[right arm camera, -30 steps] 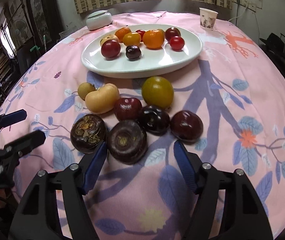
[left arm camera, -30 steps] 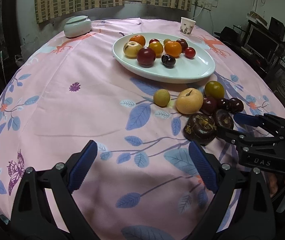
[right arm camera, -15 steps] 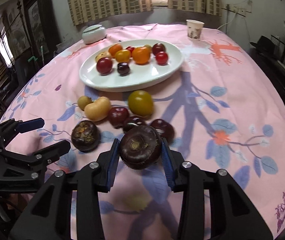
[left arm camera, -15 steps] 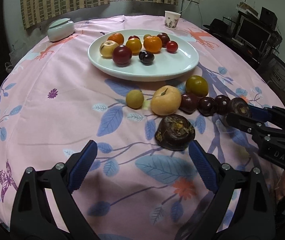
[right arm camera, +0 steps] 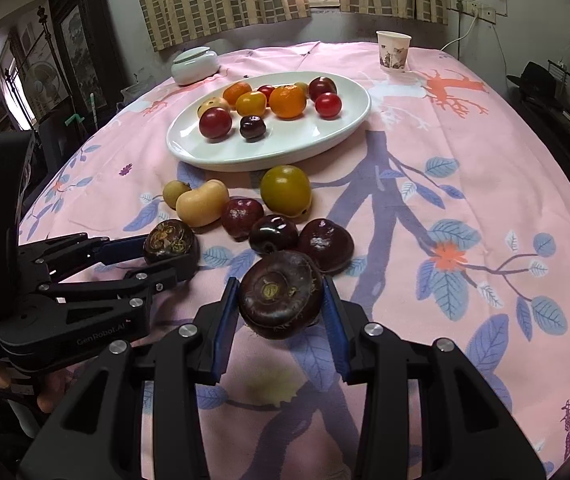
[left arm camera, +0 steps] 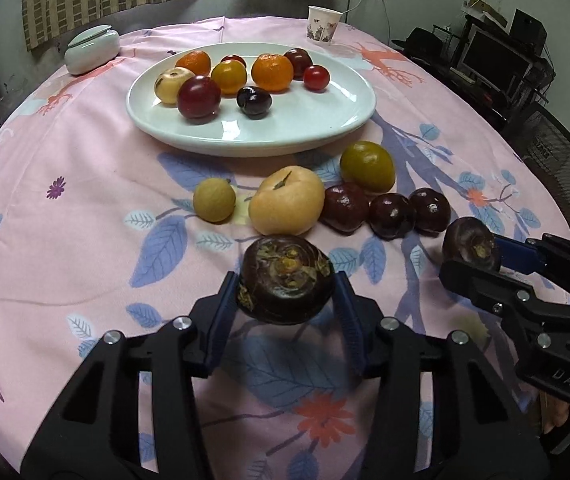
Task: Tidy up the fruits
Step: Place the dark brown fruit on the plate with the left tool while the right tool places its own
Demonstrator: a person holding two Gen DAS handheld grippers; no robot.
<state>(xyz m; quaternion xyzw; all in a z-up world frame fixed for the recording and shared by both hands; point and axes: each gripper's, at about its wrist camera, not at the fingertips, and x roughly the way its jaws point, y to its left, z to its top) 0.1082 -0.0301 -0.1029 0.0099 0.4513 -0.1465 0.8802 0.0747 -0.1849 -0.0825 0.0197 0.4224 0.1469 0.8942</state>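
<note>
My left gripper (left arm camera: 285, 304) is shut on a dark brown water chestnut (left arm camera: 285, 280), held just above the cloth. My right gripper (right arm camera: 281, 304) is shut on a second dark water chestnut (right arm camera: 281, 300); it also shows in the left wrist view (left arm camera: 470, 244). A white oval plate (left arm camera: 305, 128) holds several fruits, orange, red, dark and pale. On the cloth in front of the plate lie a small tan fruit (left arm camera: 213, 200), a pale peach-coloured fruit (left arm camera: 287, 206), a green-yellow fruit (left arm camera: 367, 166) and three dark red fruits (left arm camera: 391, 216).
A paper cup (left arm camera: 323, 24) stands at the far edge and a white lidded dish (left arm camera: 92, 48) at the far left. A dark chair (left arm camera: 561, 168) and shelves with screens stand to the right of the round table with its pink cloth (left arm camera: 85, 180).
My left gripper has moved forward and shut on the water chestnut that lay on the cloth. My right gripper keeps hold of its chestnut, lifted one second ago.
</note>
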